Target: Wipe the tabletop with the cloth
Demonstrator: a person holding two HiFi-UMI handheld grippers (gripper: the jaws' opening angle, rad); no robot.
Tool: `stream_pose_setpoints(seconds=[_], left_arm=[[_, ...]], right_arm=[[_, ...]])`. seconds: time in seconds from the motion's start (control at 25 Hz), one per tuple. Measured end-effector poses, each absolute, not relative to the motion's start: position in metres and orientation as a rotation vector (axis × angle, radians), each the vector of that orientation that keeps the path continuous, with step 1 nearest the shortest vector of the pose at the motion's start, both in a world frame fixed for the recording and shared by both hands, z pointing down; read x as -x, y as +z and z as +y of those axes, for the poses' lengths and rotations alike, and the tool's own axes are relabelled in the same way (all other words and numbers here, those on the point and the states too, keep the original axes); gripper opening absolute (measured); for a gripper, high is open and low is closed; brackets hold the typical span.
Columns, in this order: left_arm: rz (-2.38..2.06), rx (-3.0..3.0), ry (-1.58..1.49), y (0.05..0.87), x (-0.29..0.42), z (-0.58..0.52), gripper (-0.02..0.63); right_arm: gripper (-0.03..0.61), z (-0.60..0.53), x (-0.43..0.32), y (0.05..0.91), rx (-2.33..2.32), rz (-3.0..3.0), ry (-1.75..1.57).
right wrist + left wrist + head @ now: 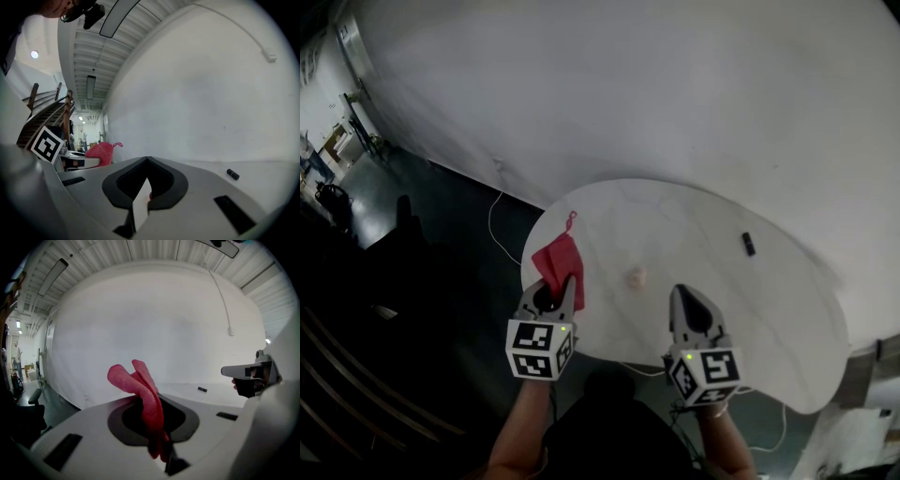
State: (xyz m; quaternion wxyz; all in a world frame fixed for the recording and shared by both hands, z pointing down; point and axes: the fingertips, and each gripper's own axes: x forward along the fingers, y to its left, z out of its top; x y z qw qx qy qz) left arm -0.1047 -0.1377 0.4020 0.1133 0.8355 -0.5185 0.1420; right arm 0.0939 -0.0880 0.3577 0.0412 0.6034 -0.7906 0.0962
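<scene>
A big white wall [628,84] curves behind everything. Under it is a dark floor [441,234], with a thin white cord [494,230] lying on it at 9 o'clock from the table. The white table [703,225] is round at the far side, and most of its top is bare. The person stands at the table's 6 o'clock side with both arms reaching in. Only the arms and a dark top can be seen from above. The left gripper [555,292] is at the table's 8 o'clock edge. Its jaws are closed tight on the red cloth [558,255]. The cloth sticks out past the jaw tips and spreads over the table's edge at about 9 o'clock, with a little loop at its far corner. The right gripper [682,295] comes in from 6 o'clock and points over the middle of the table. Its jaws are pressed together. A tiny red speck shows low in the gap between them, too small to tell what it is. A small pale lump [636,276] sits on the table between the two grippers, just off the cloth. A small black thing [749,244] lies alone at 2 o'clock, well apart from both grippers.
</scene>
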Motion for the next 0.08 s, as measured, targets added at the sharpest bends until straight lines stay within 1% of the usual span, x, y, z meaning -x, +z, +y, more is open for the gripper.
stream_pose_setpoints(seconds=[0.08], left_arm=[[-1.522, -2.452, 0.415, 0.401, 0.1048, -0.1359, 0.041]], right_arm=[[0.002, -0.0864, -0.0918, 0.3556, -1.834, -2.426, 0.281]])
